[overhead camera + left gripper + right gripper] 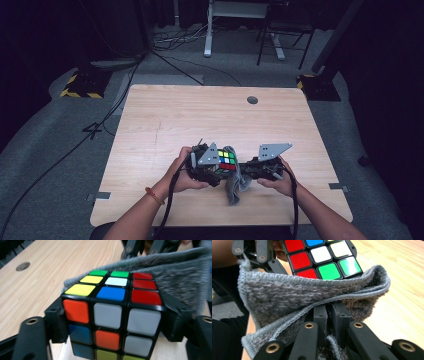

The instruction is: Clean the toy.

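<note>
High view: left gripper holds a multicoloured plastic puzzle cube at 6 o'clock on the pale wooden bench, its fingers flanking the cube's sides. Right gripper, fingers clamped together, pinches a grey terry cloth draped against the cube's 3 o'clock side.

Black two-jaw grippers — left gripper, right gripper — carry grey three-cornered plates, brass-ringed screw holes, trailing black cables; an orange wristband — bare forearms.
</note>
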A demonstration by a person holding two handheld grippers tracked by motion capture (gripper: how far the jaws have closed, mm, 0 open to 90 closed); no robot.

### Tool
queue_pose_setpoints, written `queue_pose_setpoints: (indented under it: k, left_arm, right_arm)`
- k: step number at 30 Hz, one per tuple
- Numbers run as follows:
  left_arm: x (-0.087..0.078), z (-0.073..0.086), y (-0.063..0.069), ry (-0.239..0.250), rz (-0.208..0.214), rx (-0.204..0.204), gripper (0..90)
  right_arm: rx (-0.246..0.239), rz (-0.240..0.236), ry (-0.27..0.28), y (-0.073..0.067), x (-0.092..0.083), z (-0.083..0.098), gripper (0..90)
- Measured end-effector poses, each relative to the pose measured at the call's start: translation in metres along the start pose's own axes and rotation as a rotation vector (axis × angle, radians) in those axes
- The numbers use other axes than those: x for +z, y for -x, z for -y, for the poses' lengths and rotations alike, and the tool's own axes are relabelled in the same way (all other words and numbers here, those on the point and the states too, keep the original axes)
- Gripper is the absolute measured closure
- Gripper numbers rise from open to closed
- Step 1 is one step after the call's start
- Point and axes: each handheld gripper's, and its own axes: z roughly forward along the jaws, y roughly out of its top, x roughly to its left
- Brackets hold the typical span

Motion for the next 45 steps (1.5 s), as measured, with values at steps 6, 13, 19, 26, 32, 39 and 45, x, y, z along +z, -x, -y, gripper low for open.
queue_pose_setpoints:
  k: [6, 13, 19, 26, 32, 39, 45]
  left_arm:
    - [-0.003, 0.004, -0.006, 0.005, 0.052, -0.020, 28.7]
    - [0.000, 0.005, -0.004, -0.010, 0.040, 0.007, 32.3]
    - [0.002, 0.003, -0.002, 0.011, 0.005, 0.001, 32.6]
    - [-0.004, -0.001, -0.002, 0.075, 0.031, -0.021, 33.4]
    - [-0.006, -0.002, -0.001, 0.086, 0.036, -0.004, 33.6]
    - [-0.009, -0.002, 0.001, 0.067, 0.043, 0.022, 33.7]
    - [0.000, -0.003, 0.005, 0.037, 0.053, 0.043, 33.7]
  right_arm:
    - [-0.008, 0.009, -0.004, 0.001, -0.001, 0.001, 83.4]
    - [0.016, -0.001, -0.020, 0.008, 0.002, 0.006, 82.7]
    - [0.029, 0.009, -0.011, 0.013, 0.000, 0.008, 82.7]
    - [0.044, -0.046, -0.060, 0.012, 0.010, 0.012, 82.8]
    - [0.018, -0.121, -0.113, 0.001, 0.024, 0.011, 82.5]
    - [0.059, -0.033, -0.050, 0.012, 0.006, 0.008, 82.9]
    - [0.056, 0.021, 0.029, 0.016, -0.012, 0.004, 83.0]
